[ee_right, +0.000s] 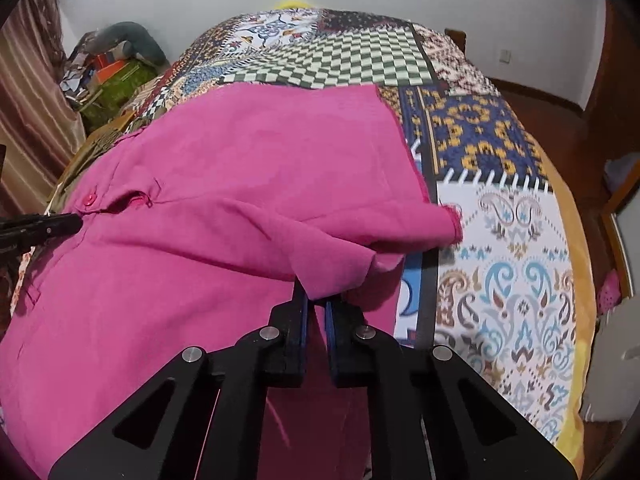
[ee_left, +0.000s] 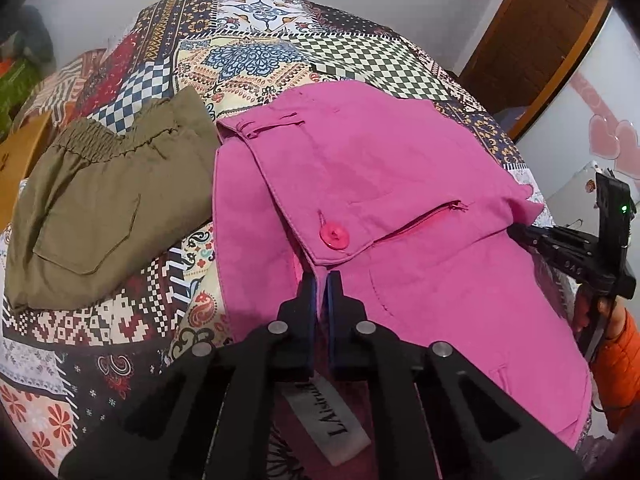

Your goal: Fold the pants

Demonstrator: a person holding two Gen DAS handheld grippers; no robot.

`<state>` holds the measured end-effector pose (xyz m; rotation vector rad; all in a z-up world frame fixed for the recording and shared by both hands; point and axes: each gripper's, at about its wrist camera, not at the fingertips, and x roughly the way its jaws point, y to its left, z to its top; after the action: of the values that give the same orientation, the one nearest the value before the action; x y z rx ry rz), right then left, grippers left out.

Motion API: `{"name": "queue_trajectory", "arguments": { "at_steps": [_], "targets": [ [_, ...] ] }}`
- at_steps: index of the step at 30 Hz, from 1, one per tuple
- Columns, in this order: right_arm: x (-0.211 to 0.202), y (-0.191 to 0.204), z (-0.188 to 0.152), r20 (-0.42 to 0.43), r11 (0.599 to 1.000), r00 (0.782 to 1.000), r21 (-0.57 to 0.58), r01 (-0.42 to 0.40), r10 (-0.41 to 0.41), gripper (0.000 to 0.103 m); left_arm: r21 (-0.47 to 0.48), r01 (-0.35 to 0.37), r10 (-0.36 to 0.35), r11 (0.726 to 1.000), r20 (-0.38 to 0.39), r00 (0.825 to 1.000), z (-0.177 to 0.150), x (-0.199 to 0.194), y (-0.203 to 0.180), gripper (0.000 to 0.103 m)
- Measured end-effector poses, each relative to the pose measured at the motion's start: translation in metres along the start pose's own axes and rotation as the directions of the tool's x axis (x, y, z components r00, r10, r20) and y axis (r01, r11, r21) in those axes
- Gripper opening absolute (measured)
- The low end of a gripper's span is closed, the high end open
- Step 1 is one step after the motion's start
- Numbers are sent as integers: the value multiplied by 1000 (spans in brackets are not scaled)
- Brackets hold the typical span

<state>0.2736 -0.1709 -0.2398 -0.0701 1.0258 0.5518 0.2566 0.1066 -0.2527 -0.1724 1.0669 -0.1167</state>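
Your pink pants (ee_left: 400, 200) lie on the patchwork bedspread (ee_left: 256, 52), w/ the waistband end toward you and the fabric running away up the bed. Left gripper (ee_left: 321, 280) is pinched shut on the waistband corner just below the pink button (ee_left: 334, 236). Right gripper (ee_right: 316, 298) is clamped on a lifted fold at the pants' right edge. Left view only: olive pants (ee_left: 104, 200) folded beside the pink ones, a white label (ee_left: 328, 420), your orange sleeve (ee_left: 620, 360). Right view only: wooden floor (ee_right: 552, 120).
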Motion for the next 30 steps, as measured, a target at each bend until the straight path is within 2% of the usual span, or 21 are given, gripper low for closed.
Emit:
{"name": "queue_trajectory", "arguments": {
  "at_steps": [9,11,14,16,17,19,21,25,30],
  "targets": [
    [2,1,0,-18,1000,1000,13,9,-8,7,22,-37,37,999,1,999,-1,1,-2,8],
    [-1,3,-1,-22,1000,999,4,28,-28,7,12,-55,55,998,5,998,-2,-6,-3,13],
    [-11,5,-1,-18,999,999,-7,48,-48,14,-2,-82,82,997,24,996,-2,-20,-2,26],
    [-19,5,-1,-10,998,998,-7,66,-66,22,-15,-87,87,996,44,995,0,-30,-2,46],
    [-25,3,1,4,998,998,0,70,-70,24,-24,-87,88,996,65,994,2,-36,-2,51],
    [-35,0,4,29,997,997,15,69,-70,36,-32,-86,89,996,100,991,7,-44,-4,59],
    [-47,-4,9,73,997,995,29,65,-67,41,-33,-87,91,996,122,988,16,-49,-5,59],
    [-55,-11,24,120,997,990,35,74,-78,42,-36,-83,87,996,121,989,33,-40,-6,59],
    [-36,-18,42,108,996,990,39,84,-87,42,-41,-66,69,997,78,995,49,-12,-2,59]
  ]
}}
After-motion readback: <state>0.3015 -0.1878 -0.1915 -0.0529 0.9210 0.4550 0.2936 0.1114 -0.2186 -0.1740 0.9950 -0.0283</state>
